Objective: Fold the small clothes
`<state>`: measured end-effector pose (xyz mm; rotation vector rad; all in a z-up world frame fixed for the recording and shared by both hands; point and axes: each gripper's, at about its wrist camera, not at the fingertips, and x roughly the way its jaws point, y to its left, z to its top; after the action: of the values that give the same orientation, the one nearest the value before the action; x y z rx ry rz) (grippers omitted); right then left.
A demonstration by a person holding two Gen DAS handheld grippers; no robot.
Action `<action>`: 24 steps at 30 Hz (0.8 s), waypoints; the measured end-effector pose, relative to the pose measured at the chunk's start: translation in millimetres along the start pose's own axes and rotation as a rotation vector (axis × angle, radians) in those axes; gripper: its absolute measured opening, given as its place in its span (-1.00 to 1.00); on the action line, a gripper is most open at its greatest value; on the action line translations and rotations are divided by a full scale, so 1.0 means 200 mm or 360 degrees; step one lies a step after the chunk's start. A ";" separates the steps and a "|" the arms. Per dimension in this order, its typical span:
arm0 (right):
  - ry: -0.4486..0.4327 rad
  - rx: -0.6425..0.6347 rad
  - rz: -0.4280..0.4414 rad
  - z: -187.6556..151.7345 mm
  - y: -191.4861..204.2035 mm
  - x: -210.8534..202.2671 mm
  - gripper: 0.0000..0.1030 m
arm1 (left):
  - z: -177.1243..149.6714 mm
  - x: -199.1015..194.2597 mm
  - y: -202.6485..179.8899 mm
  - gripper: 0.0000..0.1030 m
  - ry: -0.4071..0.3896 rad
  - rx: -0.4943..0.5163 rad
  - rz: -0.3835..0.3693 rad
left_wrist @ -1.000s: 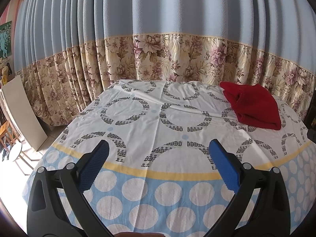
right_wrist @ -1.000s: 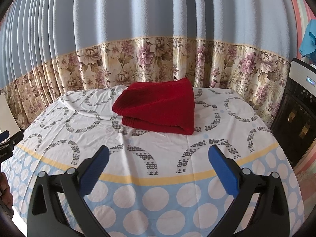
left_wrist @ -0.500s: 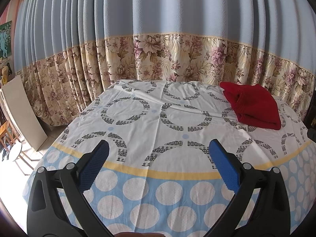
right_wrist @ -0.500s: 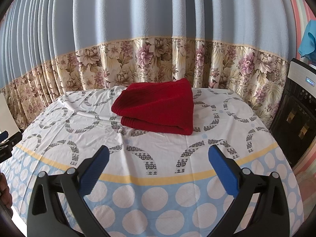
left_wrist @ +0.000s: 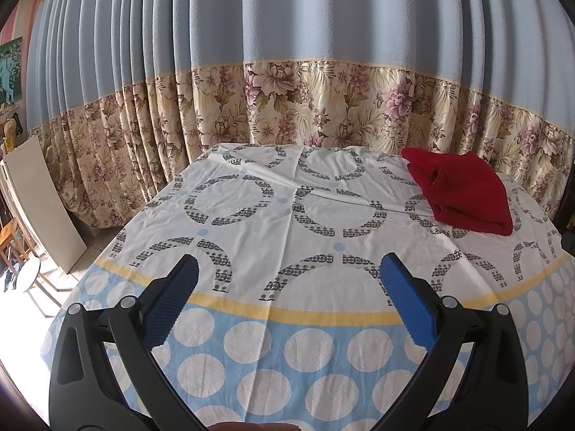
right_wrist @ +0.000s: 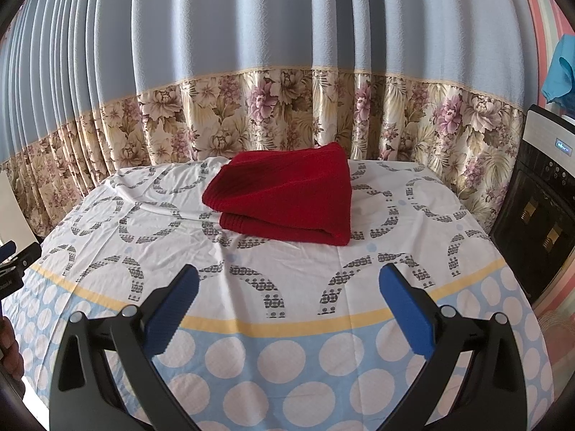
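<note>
Curtains back a cloth-covered table (right_wrist: 287, 323) where a folded red garment (right_wrist: 284, 197) sits mid-frame, apparently finished, so both grippers (left_wrist: 287, 287) (right_wrist: 287, 287) hover low, jaws apart, empty.

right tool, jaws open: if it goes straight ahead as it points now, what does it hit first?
Probably the folded red garment, lying centred ahead of the right tool on the patterned sheet. If the tool's line dips, it would meet the sheet first; depth is unclear.
</note>
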<state>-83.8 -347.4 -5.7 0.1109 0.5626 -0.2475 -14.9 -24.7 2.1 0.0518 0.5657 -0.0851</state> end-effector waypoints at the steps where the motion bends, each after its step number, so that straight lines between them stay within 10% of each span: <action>1: -0.0003 0.0002 0.0001 0.00 0.00 0.00 0.95 | 0.00 0.00 0.00 0.94 0.0000 0.0000 0.0001; 24: 0.0001 0.0024 -0.0003 0.01 -0.01 -0.01 0.95 | -0.01 0.00 0.00 0.94 -0.0001 0.0011 0.0003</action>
<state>-84.9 -348.3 -3.8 0.1249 0.5617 -0.2538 -16.0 -25.1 -0.4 0.0591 0.5647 -0.0854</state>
